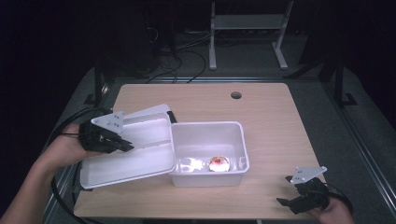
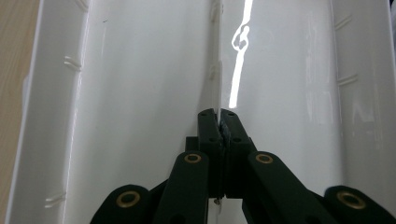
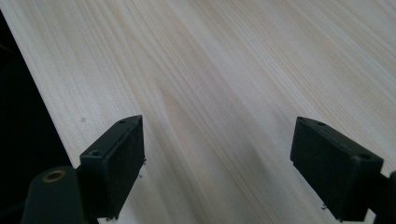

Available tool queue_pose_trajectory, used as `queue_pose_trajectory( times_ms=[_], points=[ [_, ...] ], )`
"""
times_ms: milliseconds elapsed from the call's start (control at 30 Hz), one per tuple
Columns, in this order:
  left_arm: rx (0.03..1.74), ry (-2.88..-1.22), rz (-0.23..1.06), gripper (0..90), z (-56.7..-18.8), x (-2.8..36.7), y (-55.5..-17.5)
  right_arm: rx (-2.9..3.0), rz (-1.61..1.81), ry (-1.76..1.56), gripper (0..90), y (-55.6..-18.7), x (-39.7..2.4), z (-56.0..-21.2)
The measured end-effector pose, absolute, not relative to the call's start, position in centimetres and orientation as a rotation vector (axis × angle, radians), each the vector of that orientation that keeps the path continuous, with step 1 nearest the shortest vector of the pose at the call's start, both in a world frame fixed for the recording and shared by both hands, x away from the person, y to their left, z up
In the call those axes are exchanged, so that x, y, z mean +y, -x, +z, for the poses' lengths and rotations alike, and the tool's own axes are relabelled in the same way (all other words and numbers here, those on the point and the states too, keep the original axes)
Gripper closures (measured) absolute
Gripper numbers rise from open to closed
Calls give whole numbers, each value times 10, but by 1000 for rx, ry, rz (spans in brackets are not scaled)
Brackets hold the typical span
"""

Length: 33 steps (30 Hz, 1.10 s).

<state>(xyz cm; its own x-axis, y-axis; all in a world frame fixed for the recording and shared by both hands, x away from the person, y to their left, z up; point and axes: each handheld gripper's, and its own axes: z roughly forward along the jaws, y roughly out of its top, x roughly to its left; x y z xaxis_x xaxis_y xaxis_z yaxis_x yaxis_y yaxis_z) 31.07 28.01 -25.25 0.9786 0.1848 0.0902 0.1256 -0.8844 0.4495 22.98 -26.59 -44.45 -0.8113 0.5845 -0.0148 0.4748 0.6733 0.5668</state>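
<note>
A white plastic box point(image 1: 208, 129) stands near the middle of the wooden table point(image 1: 205, 102). Inside it lie a round reddish-orange thing point(image 1: 218, 163) and something clear beside it. The box's white lid point(image 1: 140, 154) is tilted up at the box's left side, its right edge against the box rim. My left gripper point(image 1: 128, 145) is shut on a thin ridge running down the lid point(image 2: 140, 93), pinched between the jaw tips point(image 2: 219, 116). My right gripper point(image 1: 285, 201) rests at the table's front right corner, open point(image 3: 217, 158) above bare wood point(image 3: 210, 70).
A round cable hole point(image 1: 236, 95) sits near the table's far edge. Behind the table stand a white frame point(image 1: 247, 23) and loose cables on the floor point(image 1: 173, 60). The table's left edge drops into darkness point(image 3: 23, 116) in the right gripper view.
</note>
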Motion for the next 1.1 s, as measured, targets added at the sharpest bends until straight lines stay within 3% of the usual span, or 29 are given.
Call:
queue_pose_trajectory(
  times_ms=[1100],
  points=[
    [35, -2683, 31, 893, -271, 127, -363, 2665, 886, -847, 173, -233, -274, -440]
  ],
)
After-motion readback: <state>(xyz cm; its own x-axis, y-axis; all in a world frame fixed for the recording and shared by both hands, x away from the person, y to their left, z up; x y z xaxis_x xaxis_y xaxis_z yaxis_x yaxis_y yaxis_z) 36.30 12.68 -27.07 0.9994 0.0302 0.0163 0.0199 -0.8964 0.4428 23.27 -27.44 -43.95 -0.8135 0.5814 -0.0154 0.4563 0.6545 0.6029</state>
